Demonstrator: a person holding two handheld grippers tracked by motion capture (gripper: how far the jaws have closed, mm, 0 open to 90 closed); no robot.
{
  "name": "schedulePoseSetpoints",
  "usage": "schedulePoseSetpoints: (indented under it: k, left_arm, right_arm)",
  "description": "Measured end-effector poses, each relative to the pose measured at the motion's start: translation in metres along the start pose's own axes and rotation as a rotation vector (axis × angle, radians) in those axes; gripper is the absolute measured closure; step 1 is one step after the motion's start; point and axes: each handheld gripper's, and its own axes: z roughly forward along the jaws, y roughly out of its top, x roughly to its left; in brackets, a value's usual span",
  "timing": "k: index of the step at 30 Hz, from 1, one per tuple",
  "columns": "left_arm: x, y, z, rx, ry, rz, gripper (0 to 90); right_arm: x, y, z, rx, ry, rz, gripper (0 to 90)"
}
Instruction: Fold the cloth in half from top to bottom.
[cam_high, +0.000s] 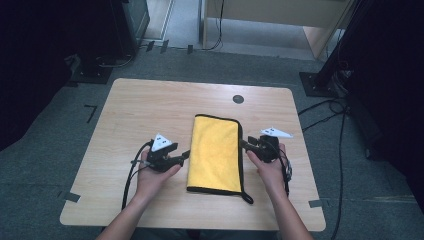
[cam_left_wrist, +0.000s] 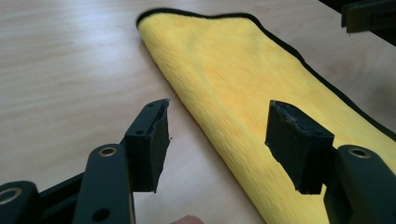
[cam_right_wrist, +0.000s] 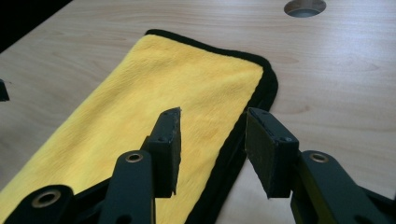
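Our left gripper (cam_high: 186, 155) and right gripper (cam_high: 244, 144) flank the folded yellow cloth (cam_high: 216, 153) at mid-frame, jaws apart and gripping nothing. We see the cloth lying flat, black-edged, with a loop at its lower right corner. Beyond it the wooden table (cam_high: 150, 105) carries a round cable hole (cam_high: 238, 99) toward the upper right.

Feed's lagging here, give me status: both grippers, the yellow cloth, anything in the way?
Left gripper open, empty, at the yellow cloth's left edge. Right gripper open, empty, at its right edge. Cloth folded flat on the table. Nothing in the way.
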Motion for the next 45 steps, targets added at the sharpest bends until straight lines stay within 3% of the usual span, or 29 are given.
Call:
schedulePoseSetpoints:
  k: [1,2,4,9,12,13,16,17,18,19,22,24,27,29,33,36,39,41,42,45]
  left_arm:
    - [0.007,0.006,0.012,0.003,0.025,-0.011,39.8]
    - [0.007,0.006,0.012,0.003,0.025,-0.011,39.9]
    - [0.016,0.014,0.031,0.022,0.057,-0.019,40.1]
    - [0.027,0.029,0.054,0.037,0.092,-0.025,40.6]
    - [0.035,0.044,0.07,0.043,0.112,-0.046,41.0]
    - [0.035,0.044,0.07,0.043,0.112,-0.046,41.1]
    - [0.042,0.055,0.092,0.069,0.135,-0.054,41.7]
    - [0.042,0.055,0.092,0.069,0.135,-0.054,42.9]
    - [0.044,0.058,0.104,0.084,0.174,-0.02,44.6]
    - [0.045,0.059,0.108,0.087,0.183,-0.011,45.0]
    - [0.048,0.065,0.121,0.086,0.178,-0.023,46.1]
    - [0.05,0.069,0.128,0.081,0.168,-0.046,46.2]
    - [0.05,0.072,0.134,0.083,0.162,-0.045,49.2]
    - [0.05,0.073,0.142,0.096,0.159,-0.008,49.7]
    - [0.053,0.07,0.148,0.115,0.153,-0.027,51.8]
    - [0.049,0.067,0.15,0.134,0.156,-0.002,54.6]
    - [0.047,0.066,0.15,0.145,0.147,0.029,62.6]
    - [0.046,0.066,0.149,0.145,0.14,0.031,67.2]
    - [0.044,0.066,0.148,0.153,0.14,0.038,77.1]
    - [0.043,0.066,0.145,0.16,0.15,0.056,85.7]
  right_arm:
    - [-0.006,0.007,0.016,0.017,-0.013,-0.006,56.0]
    - [-0.006,0.007,0.016,0.017,-0.013,-0.006,56.0]
    - [-0.013,0.014,0.033,0.044,-0.017,0.015,56.0]
    - [-0.022,0.025,0.047,0.038,-0.034,0.044,57.8]
    - [-0.029,0.035,0.064,0.076,-0.077,0.025,61.1]
    - [-0.029,0.035,0.064,0.076,-0.077,0.025,61.1]
    - [-0.035,0.044,0.08,0.102,-0.082,0.033,61.1]
    - [-0.035,0.044,0.08,0.102,-0.082,0.033,61.1]
    - [-0.037,0.046,0.086,0.117,-0.09,0.037,62.2]
    - [-0.038,0.047,0.088,0.121,-0.101,0.039,62.5]
    - [-0.043,0.048,0.094,0.136,-0.117,0.061,62.9]
    - [-0.046,0.048,0.095,0.14,-0.117,0.08,62.9]
    - [-0.048,0.046,0.098,0.158,-0.109,0.081,62.7]
    - [-0.049,0.044,0.102,0.188,-0.075,0.07,61.9]
    - [-0.052,0.041,0.103,0.189,-0.06,0.057,61.8]
    - [-0.052,0.04,0.102,0.193,-0.041,0.038,66.0]
    - [-0.048,0.038,0.102,0.194,-0.071,-0.029,71.0]
    - [-0.047,0.038,0.102,0.197,-0.077,-0.034,72.9]
    - [-0.044,0.037,0.102,0.205,-0.087,-0.035,77.7]
    - [-0.041,0.038,0.101,0.217,-0.095,-0.041,82.2]
